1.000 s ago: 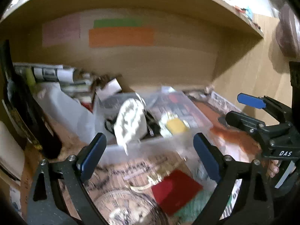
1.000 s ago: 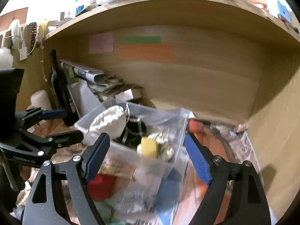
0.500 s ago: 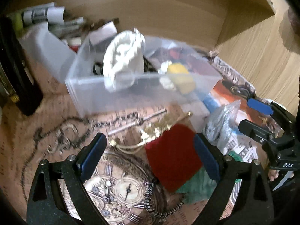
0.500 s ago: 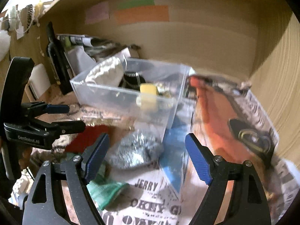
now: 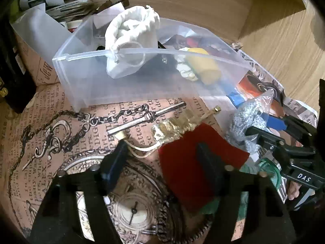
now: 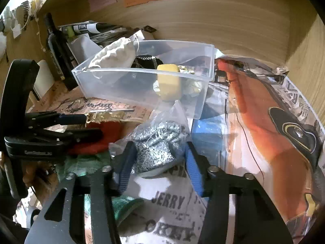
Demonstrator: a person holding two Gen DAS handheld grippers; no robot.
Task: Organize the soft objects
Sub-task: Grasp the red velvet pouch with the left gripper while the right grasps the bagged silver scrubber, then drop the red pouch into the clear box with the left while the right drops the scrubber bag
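The biggest risk here, as I see it, is a half-grip. The silver-and-white speckled pouch in its crinkly clear plastic bag [image 6: 156, 146] lies between the right gripper [image 6: 157, 169]'s blue pads, and if they catch only loose film, the bag could slide out on the lift or drag the green mesh fabric [image 6: 87, 162] lying just left of it. The flat red felt pouch [image 5: 195, 162] is the other worry: it lies flush on the printed paper cover [image 5: 61, 109], so the left gripper [image 5: 162, 160] may scrape over it, bunch it, or snag the gold drawstring bag [image 5: 176, 125] touching its far edge.

Both sets of jaws are closing at this moment. The right one is roughly a third open, with the bagged pouch between its pads; I cannot tell whether they press on it yet. The left one is about half open, straddling the red pouch's left part, its pads apparently not touching it.

The clear plastic storage bin [image 6: 130, 89] stands just beyond, already holding a white drawstring cloth bag [image 5: 132, 34] and a yellow sponge block [image 6: 168, 81].
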